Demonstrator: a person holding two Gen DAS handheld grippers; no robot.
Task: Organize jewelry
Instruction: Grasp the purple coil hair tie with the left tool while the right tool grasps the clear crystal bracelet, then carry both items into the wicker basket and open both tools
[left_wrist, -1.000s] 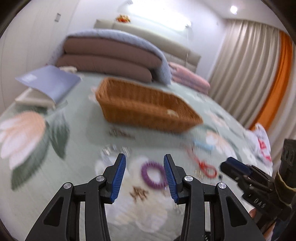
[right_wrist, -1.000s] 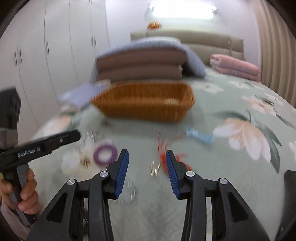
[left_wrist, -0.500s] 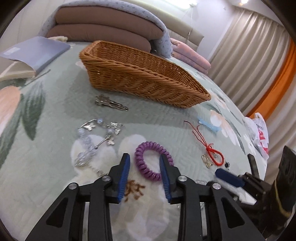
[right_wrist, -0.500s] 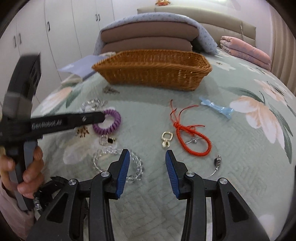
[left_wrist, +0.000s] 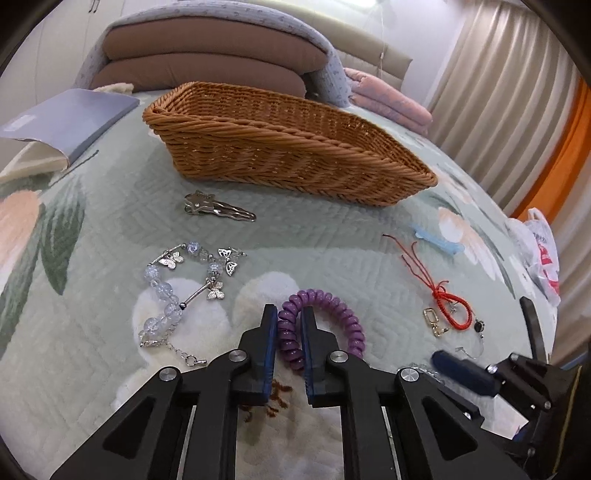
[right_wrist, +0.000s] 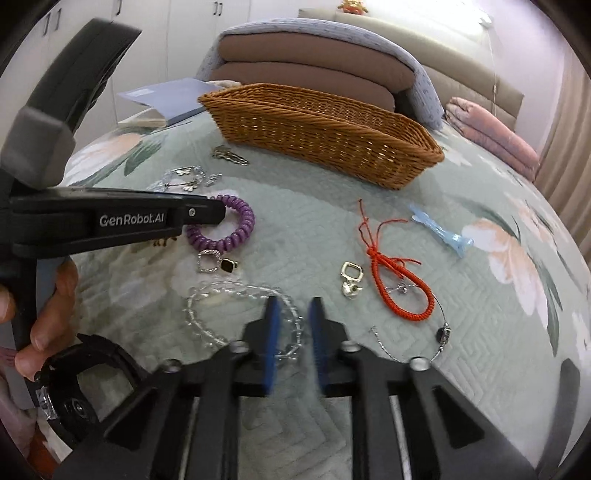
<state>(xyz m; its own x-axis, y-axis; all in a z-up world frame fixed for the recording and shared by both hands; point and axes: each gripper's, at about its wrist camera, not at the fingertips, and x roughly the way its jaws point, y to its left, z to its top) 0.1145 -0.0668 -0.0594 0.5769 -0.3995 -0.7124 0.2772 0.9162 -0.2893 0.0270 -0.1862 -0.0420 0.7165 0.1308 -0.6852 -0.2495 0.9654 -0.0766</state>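
Jewelry lies scattered on a floral bedspread in front of a wicker basket (left_wrist: 295, 155). My left gripper (left_wrist: 289, 314) is shut on the near side of a purple coil bracelet (left_wrist: 332, 306), with the coil squeezed between its blue pads. From the right wrist view, the left gripper (right_wrist: 216, 212) reaches in from the left onto the purple coil bracelet (right_wrist: 236, 236). My right gripper (right_wrist: 293, 314) has its jaws closing on a clear bead bracelet (right_wrist: 221, 291), and a stretch of beads sits between the pads. The fingers look blurred.
Also on the bed are a butterfly bead bracelet (left_wrist: 177, 288), a silver hair clip (left_wrist: 218, 210), a red cord bracelet (right_wrist: 399, 288), a blue clip (right_wrist: 439, 232), a gold charm (right_wrist: 351, 277) and a thin bangle (right_wrist: 424, 347). A book (left_wrist: 66, 122) and pillows (left_wrist: 207, 70) lie behind.
Both grippers have come down and forward to the jewelry. The left jaws narrowed and closed on the purple coil. The right jaws narrowed around the clear beads.
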